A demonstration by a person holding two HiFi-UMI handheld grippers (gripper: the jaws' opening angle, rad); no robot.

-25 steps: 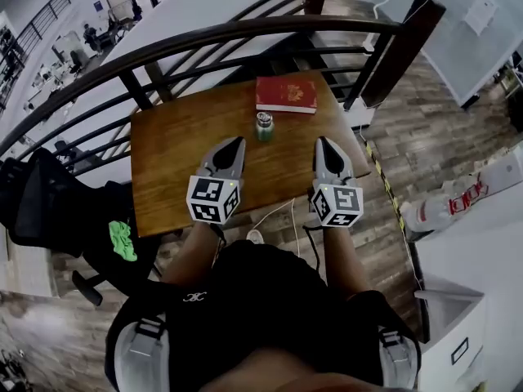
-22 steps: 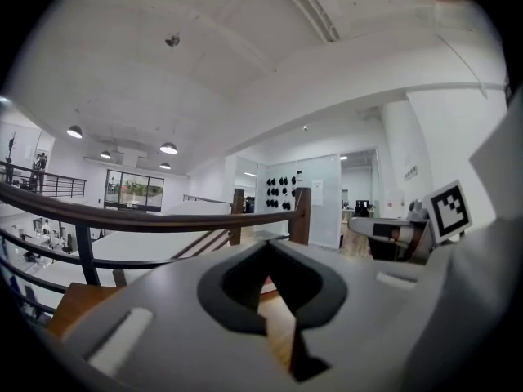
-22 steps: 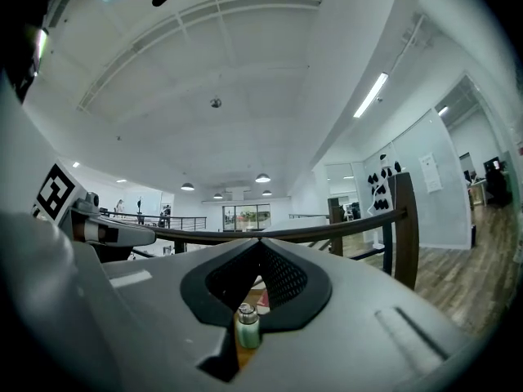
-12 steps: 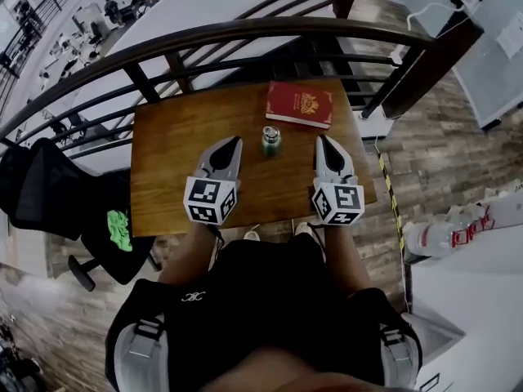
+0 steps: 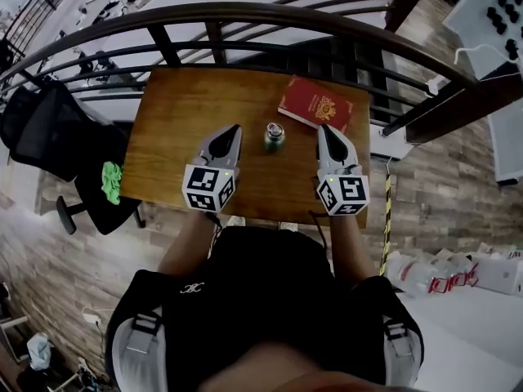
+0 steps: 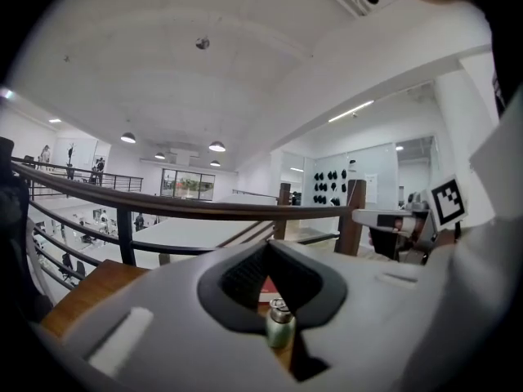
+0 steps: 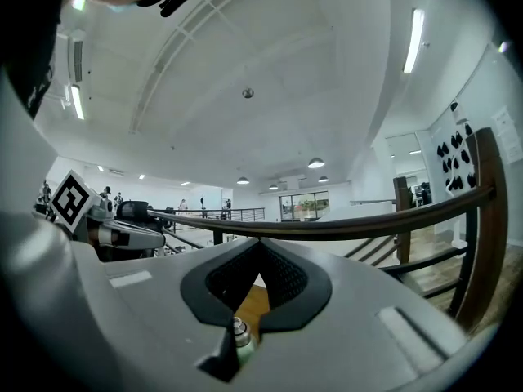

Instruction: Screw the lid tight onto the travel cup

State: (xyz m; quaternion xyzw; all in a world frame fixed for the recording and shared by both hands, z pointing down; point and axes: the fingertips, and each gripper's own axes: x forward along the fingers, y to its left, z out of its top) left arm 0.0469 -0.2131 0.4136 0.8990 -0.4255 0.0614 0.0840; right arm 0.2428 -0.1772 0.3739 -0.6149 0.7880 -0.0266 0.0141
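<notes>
A small green travel cup (image 5: 274,135) with a silver lid stands upright on the wooden table (image 5: 172,129), between my two grippers. My left gripper (image 5: 231,130) rests to the cup's left, shut and empty. To the cup's right my right gripper (image 5: 324,130) is also shut with nothing in it. Neither touches the cup. The left gripper view shows the cup (image 6: 279,322) through the gap behind the closed jaws. In the right gripper view the cup (image 7: 240,333) peeks out low behind the jaws.
A red book (image 5: 315,104) lies at the table's back right. A dark metal railing (image 5: 245,15) curves behind the table. A black chair (image 5: 49,125) with a green item (image 5: 110,181) stands at the left. The table's front edge is just before the person's legs.
The head view has swung, so the table, cup and book sit lower and more to the right. Both grippers keep their places beside the cup and stay shut.
</notes>
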